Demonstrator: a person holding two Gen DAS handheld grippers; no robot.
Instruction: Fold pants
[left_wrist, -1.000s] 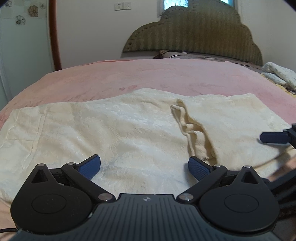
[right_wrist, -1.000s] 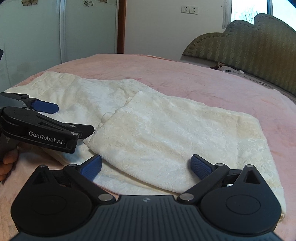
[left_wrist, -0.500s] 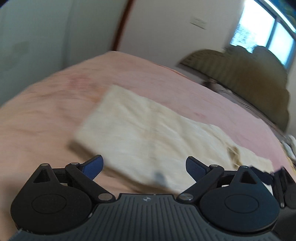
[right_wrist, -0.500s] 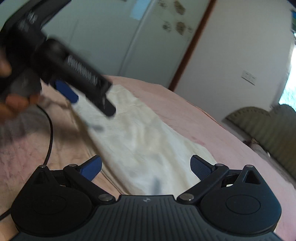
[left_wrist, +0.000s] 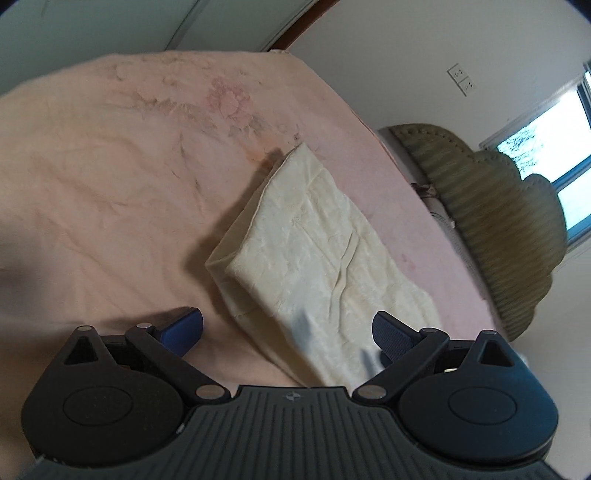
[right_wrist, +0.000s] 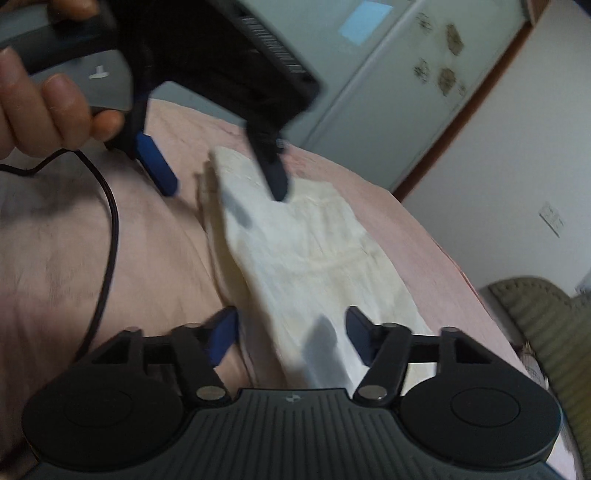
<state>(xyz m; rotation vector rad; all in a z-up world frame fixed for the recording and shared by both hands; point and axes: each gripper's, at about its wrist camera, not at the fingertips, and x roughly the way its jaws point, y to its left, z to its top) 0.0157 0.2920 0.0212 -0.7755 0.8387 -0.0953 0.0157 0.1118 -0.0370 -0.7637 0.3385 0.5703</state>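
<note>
Step in hand: next fold across the cream pants (left_wrist: 314, 251), judged from the long folded strip lying flat on the pink bed (left_wrist: 110, 177).
How to do well: close on all stacked layers at the near end, one corner per tool; lift both corners evenly; carry toward the far end; line up edges before letting go.
Left hand-held gripper (left_wrist: 288, 332): spread wide, holding nothing; poised above the near part of the strip, one blue fingertip (left_wrist: 183, 330) over bare bed, the other over fabric.
Right hand-held gripper (right_wrist: 291, 334): parted, narrower than the left, empty; straddling the strip's near end, contact not clear through blur.
Pants position: stretching away from both tools toward the green headboard (left_wrist: 495, 218).
Risk: lower layer slipping out.
</note>
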